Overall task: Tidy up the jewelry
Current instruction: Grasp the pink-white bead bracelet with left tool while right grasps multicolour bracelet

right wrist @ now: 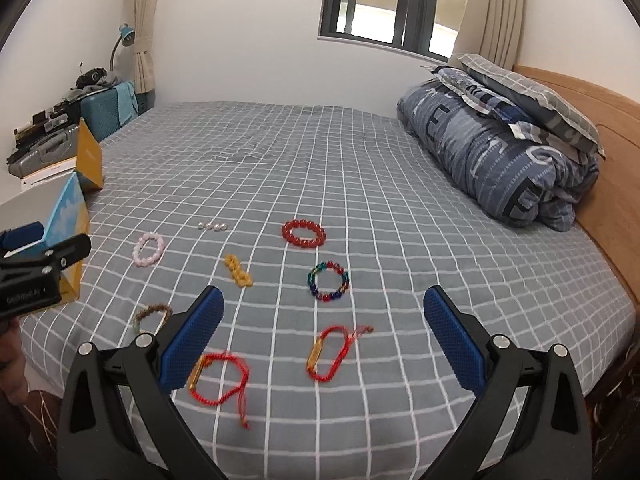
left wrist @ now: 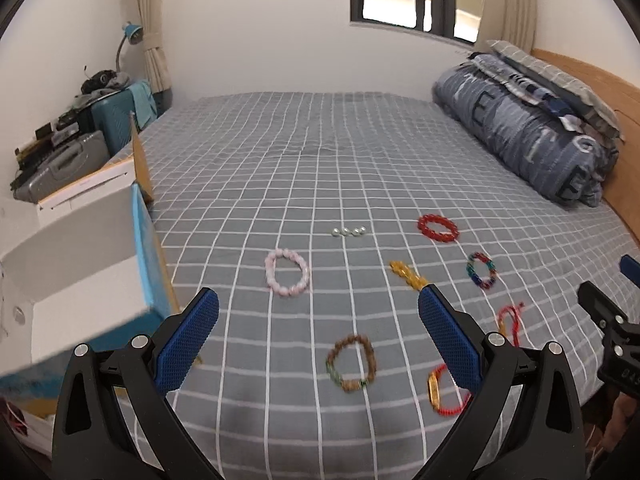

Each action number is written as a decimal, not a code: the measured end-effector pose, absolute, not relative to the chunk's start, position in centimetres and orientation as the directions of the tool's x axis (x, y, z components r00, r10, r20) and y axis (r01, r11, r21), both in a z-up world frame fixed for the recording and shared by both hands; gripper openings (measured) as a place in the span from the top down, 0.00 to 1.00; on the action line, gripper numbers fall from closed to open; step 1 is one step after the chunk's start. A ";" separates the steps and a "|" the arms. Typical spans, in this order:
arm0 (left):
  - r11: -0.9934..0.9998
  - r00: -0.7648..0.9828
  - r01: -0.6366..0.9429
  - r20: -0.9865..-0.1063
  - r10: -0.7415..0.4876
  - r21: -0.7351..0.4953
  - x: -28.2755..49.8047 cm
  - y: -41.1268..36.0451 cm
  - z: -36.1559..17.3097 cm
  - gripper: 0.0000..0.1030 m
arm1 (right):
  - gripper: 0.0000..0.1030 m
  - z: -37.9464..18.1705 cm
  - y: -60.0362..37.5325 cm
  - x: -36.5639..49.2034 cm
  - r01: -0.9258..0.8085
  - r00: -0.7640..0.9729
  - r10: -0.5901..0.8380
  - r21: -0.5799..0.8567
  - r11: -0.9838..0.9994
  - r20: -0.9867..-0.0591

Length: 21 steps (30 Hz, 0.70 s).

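Both grippers hover above the near edge of the bed [right wrist: 400, 200], jaws spread wide, nothing between them — left gripper [left wrist: 318, 308], right gripper [right wrist: 322, 306].

Jewelry lies scattered on the grey checked sheet, all placed here relative to the brown wooden-bead bracelet [left wrist: 351, 363], which sits nearest the left gripper. Just right of it, two red cord bracelets with gold bars: one [right wrist: 219, 378] partly behind the right gripper's left finger, the other [right wrist: 326, 354] further right. Beyond the brown one and to the right, a short amber bead strand [right wrist: 238, 270] and a multicoloured bead bracelet [right wrist: 329, 281]. Beyond and slightly left, a pink bead bracelet [left wrist: 287, 273]. Farther still, four loose pearl beads in a row [left wrist: 348, 232], and off to the right a red bead bracelet [right wrist: 303, 233].

Left of the brown bracelet, an open white box with blue sides [left wrist: 80, 256] stands at the bed's edge. At the far right — a folded quilt [right wrist: 500, 160] under a pillow [right wrist: 532, 92].
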<state>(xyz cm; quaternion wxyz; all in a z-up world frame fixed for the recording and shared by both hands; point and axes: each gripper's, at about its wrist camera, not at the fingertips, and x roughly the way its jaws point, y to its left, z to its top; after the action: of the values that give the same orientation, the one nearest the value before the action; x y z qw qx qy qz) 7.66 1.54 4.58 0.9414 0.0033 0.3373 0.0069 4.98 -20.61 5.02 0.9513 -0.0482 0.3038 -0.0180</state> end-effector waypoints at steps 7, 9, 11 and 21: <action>0.999 0.723 -0.030 -0.690 0.032 0.014 15.0 1.5 2.9 0.05 | 0.07 3.4 -21.7 12.4 0.031 0.759 -0.084 -0.093 0.995 -0.645; 0.999 0.703 -0.036 -0.711 0.035 0.013 16.8 1.8 1.7 0.05 | 0.07 2.3 -21.9 14.8 0.033 0.738 -0.087 -0.093 0.995 -0.669; 0.998 0.667 -0.052 -0.743 0.053 0.024 19.1 2.2 -0.3 0.05 | 0.07 0.7 -22.4 17.2 0.034 0.710 -0.079 -0.077 0.996 -0.700; 0.996 0.560 -0.091 -0.825 0.072 0.026 24.8 4.3 -7.7 0.05 | 0.11 -6.9 -24.0 23.8 0.009 0.564 -0.039 -0.041 0.999 -0.825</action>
<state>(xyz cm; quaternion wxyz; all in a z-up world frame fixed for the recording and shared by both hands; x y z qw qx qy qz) 24.84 4.28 -7.69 0.8831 -0.0100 0.4668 0.0463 23.77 -23.96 -6.88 0.8842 -0.0158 0.4667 -0.0135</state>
